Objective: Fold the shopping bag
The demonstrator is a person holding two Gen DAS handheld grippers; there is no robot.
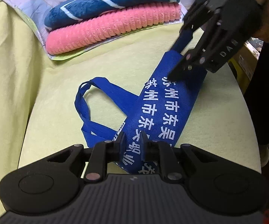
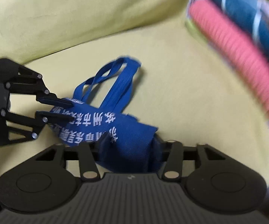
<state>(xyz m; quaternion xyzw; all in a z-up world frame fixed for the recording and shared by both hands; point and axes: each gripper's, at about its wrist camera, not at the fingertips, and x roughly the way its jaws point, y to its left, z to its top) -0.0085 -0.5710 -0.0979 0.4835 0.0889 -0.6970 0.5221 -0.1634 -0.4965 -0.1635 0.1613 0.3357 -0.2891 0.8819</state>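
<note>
A blue shopping bag (image 1: 162, 102) with white printed characters is folded into a long narrow band and held just above a yellow-green bed sheet (image 1: 115, 65). Its handles (image 1: 85, 100) loop out to the left onto the sheet. My left gripper (image 1: 133, 140) is shut on the near end of the band. My right gripper (image 1: 183, 56) is shut on the far end, raised higher. In the blurred right wrist view the bag (image 2: 115, 125) fills my right gripper (image 2: 130, 145), and my left gripper (image 2: 67, 110) clamps the bag's other end at the left.
A folded pink towel (image 1: 112, 29) and a blue patterned towel (image 1: 115, 1) are stacked on a pale checked cloth (image 1: 29, 5) at the back. The bed edge curves at the right, where a person's hand (image 1: 268, 5) and a cardboard box (image 1: 246, 63) show.
</note>
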